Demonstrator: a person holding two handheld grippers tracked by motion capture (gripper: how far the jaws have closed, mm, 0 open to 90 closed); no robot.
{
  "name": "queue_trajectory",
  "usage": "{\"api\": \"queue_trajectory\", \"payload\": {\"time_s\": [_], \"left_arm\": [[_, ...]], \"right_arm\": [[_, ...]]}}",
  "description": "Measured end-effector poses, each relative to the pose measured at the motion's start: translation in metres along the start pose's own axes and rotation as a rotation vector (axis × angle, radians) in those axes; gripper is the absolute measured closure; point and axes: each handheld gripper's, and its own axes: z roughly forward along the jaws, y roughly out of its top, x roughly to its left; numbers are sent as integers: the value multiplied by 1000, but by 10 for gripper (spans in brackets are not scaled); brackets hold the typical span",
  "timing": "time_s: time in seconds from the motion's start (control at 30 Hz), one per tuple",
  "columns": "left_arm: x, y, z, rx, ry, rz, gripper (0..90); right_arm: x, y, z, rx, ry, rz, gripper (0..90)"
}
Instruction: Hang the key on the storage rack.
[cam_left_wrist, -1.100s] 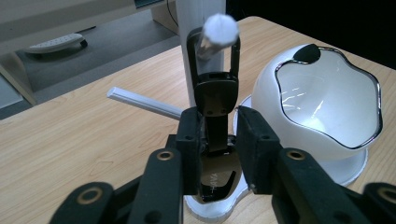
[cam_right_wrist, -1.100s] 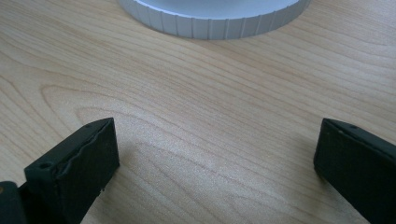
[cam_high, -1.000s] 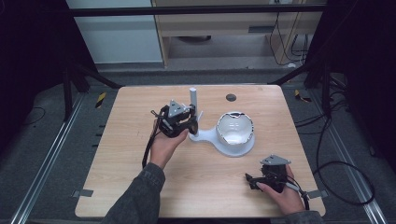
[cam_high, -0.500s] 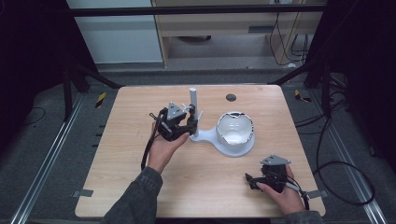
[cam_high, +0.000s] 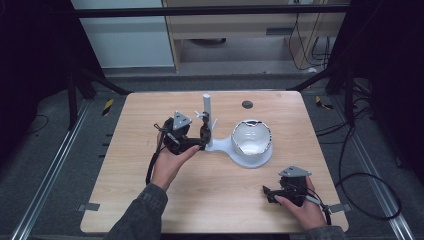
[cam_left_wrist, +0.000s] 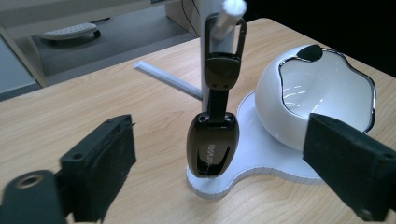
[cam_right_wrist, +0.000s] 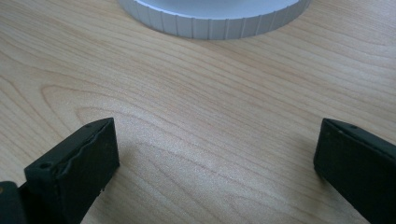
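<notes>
A white stand (cam_high: 220, 146) with an upright post (cam_high: 206, 107) and a round white bowl (cam_high: 253, 139) sits mid-table. A dark brown key fob (cam_left_wrist: 213, 144) hangs by its clip (cam_left_wrist: 225, 46) from a peg on the post, its lower end just over the white base (cam_left_wrist: 261, 154). My left gripper (cam_high: 192, 136) is open just left of the post, its jaws standing wide on either side of the fob without touching it (cam_left_wrist: 219, 172). My right gripper (cam_high: 272, 194) rests open on the wood near the front right, nothing between its jaws (cam_right_wrist: 215, 163).
A small dark disc (cam_high: 246, 104) lies near the table's far edge. The stand's ribbed base rim (cam_right_wrist: 210, 23) lies just ahead of the right gripper. Dark frame struts and cables surround the table.
The left gripper has drawn back slightly to the left, away from the post, leaving the fob hanging on the peg. The right gripper has not moved.
</notes>
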Motion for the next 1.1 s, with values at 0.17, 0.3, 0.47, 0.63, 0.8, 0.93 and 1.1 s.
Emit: {"api": "queue_trajectory", "payload": {"time_s": [0.17,0.3,0.47,0.63,0.8,0.93,1.1], "left_arm": [[3,-6,-15,5,-11,1,43],[8,-11,-29,8,-22,14,36],[12,-20,-43,25,-40,15,38],[15,-34,-53,61,-54,13,36],[20,-48,-57,96,-57,17,37],[23,-57,-59,134,-53,27,38],[26,-70,-61,173,-53,22,39]], "right_arm": [[0,0,0,0,0,0,4],[0,0,0,1,1,2,4],[0,0,0,1,0,2,4],[0,0,0,1,0,2,4],[0,0,0,1,0,3,4],[0,0,0,1,0,3,4],[0,0,0,1,0,2,4]]}}
